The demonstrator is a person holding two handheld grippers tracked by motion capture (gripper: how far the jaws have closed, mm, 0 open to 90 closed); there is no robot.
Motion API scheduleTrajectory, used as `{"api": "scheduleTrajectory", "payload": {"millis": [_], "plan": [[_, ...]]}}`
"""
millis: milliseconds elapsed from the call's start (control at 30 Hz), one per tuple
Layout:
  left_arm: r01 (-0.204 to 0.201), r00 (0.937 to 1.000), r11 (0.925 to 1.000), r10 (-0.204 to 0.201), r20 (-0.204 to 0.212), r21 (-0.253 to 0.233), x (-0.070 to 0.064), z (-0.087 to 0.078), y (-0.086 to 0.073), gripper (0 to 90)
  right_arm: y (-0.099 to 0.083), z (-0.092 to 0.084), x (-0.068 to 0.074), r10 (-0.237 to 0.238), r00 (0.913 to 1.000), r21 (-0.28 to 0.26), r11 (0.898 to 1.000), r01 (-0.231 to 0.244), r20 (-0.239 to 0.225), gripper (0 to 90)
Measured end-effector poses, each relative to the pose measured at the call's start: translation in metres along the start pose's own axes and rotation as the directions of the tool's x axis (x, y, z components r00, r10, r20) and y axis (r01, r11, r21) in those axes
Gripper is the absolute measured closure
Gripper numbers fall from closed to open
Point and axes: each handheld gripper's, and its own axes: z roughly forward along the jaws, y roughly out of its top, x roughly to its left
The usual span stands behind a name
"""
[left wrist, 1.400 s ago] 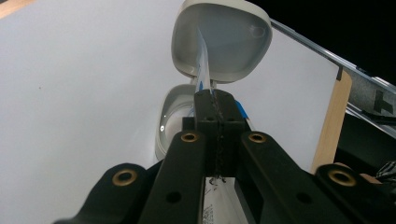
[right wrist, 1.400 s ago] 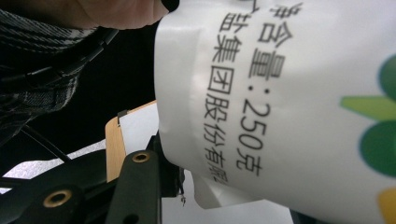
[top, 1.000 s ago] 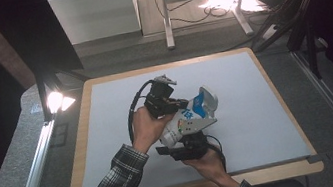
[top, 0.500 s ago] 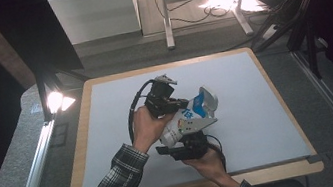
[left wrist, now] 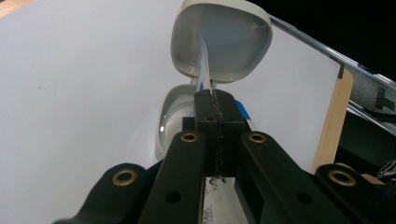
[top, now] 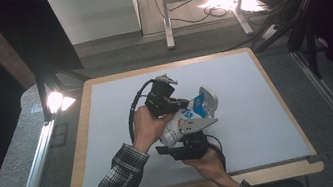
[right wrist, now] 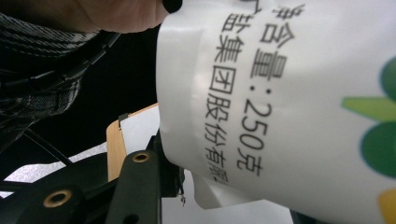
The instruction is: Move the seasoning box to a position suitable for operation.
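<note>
Basically, going left to right: my left gripper is clamped tight on a thin plastic flap of the bag, up by the open flip-top lid; in the left gripper view the jaws are fully together with the film pinched between them. Bag sits lifted over the middle of the table, tilted, lid end pointing away from me. My right gripper holds the bottom end from below; in the right gripper view the printed white wall of the bag presses against the one jaw I can see, jaws part-way closed on it. Handling guess: soft pouch, slick film, light to moderate weight, contents likely loose and shifting. Film will slide and crumple under a pinch, so I'd hold at the sealed seams or the stiff spout collar, not mid-wall. Lid hinge looks thin, so no load there. Keep it upright or it spills.
</note>
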Motion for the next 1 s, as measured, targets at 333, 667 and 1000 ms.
{"api": "scheduleTrajectory", "payload": {"millis": [333,667,1000], "plan": [[-0.004,1.0,1.0,0.004,0.0,0.001,0.0001,0.0008,0.0005,90.0,0.0002,-0.0002,-0.0003,0.001,1.0,0.0,1.0,-0.001,0.001,58.9],[-0.002,1.0,1.0,0.002,0.0,0.006,-0.0005,0.0016,0.0019,90.0,0.0008,-0.001,-0.0005,0.005,1.0,-0.002,1.0,-0.005,0.0,58.9],[-0.001,1.0,1.0,0.001,-0.002,0.003,-0.0005,0.0012,0.0027,90.0,0.0013,-0.0014,-0.0008,0.007,1.0,-0.006,1.0,-0.007,-0.001,58.8]]}}
